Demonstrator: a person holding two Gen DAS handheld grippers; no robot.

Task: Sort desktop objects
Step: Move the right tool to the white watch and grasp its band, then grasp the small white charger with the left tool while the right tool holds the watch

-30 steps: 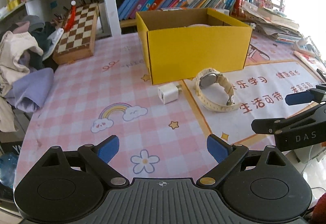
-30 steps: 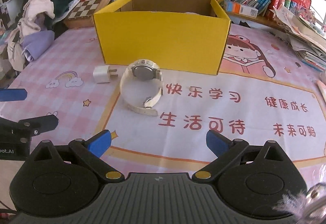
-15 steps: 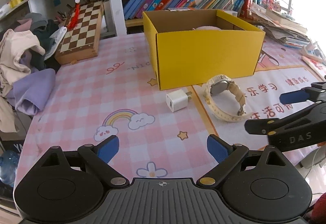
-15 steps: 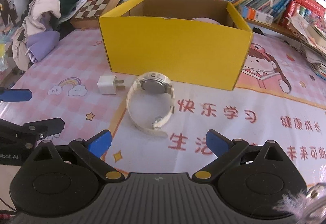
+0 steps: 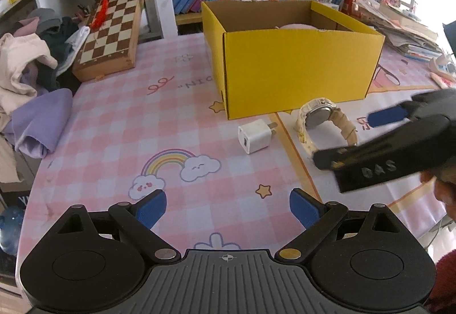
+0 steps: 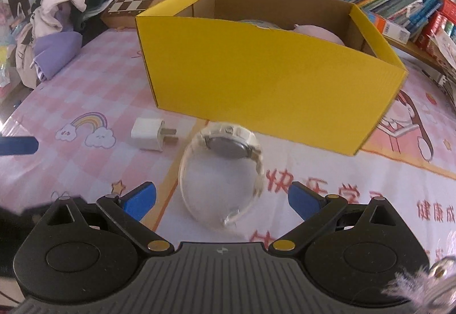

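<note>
Lying dead ahead of the right gripper point(image 6: 221, 201), fingers spread, is the watch point(image 6: 221, 168) (band loop running away from them); left gripper point(image 5: 228, 208), likewise spread, is sitting farther off.

The yellow box point(image 6: 270, 71) is made of matt corrugated cardboard, brown inside. The charger point(image 5: 255, 135) is cased in smooth white plastic. A glossy printed mat point(image 5: 142, 114) is laid over the desk, and the chessboard point(image 5: 111, 28) is framed in varnished wood

Both black grippers carry blue fingers point(image 5: 151, 207), brass and silver rivets, ribbed grey bases.
</note>
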